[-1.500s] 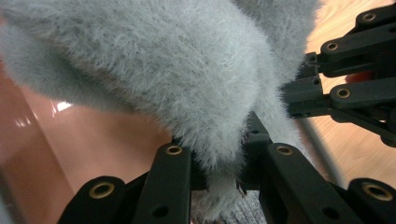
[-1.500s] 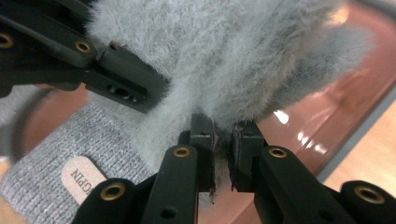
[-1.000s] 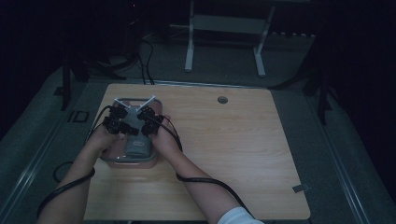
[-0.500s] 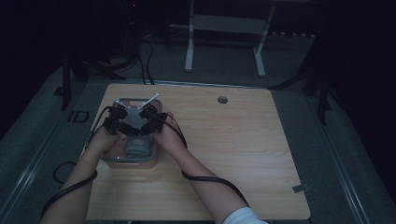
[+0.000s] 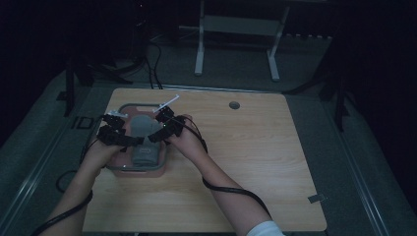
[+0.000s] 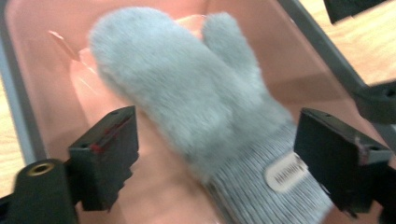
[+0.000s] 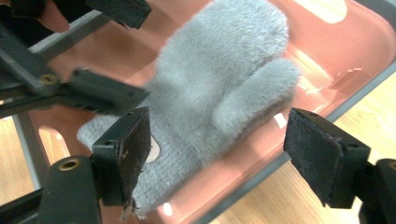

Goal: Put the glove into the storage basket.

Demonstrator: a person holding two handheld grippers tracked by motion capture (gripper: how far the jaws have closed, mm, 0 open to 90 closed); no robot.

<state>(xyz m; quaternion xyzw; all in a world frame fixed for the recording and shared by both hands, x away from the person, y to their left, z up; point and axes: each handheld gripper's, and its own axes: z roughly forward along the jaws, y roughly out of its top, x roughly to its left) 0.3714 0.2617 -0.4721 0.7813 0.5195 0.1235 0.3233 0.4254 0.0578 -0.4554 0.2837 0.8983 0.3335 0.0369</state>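
A grey fluffy mitten (image 5: 143, 142) with a knitted cuff lies flat in a pink tray (image 5: 139, 172) on the left of the wooden table. My left gripper (image 5: 129, 139) hovers over the tray's left side and my right gripper (image 5: 156, 135) over its right. Both sets of jaws have just been opening and now stand wide. In the left gripper view the mitten (image 6: 187, 102) lies below the spread jaws of the left gripper (image 6: 215, 158), untouched, its cuff label (image 6: 285, 172) showing. In the right gripper view the right gripper (image 7: 224, 156) is likewise apart from the mitten (image 7: 219, 84).
The tray has a grey rim (image 6: 14, 116) and sits near the table's left edge. Bare wood (image 5: 246, 162) stretches to the right, with a round cable hole (image 5: 234, 105) at the back. A white stand (image 5: 236, 44) stands on the floor behind. Cables trail from both grippers.
Both grippers have opened and lifted a little, drawing apart over the tray. The mitten now lies free in the tray between them.
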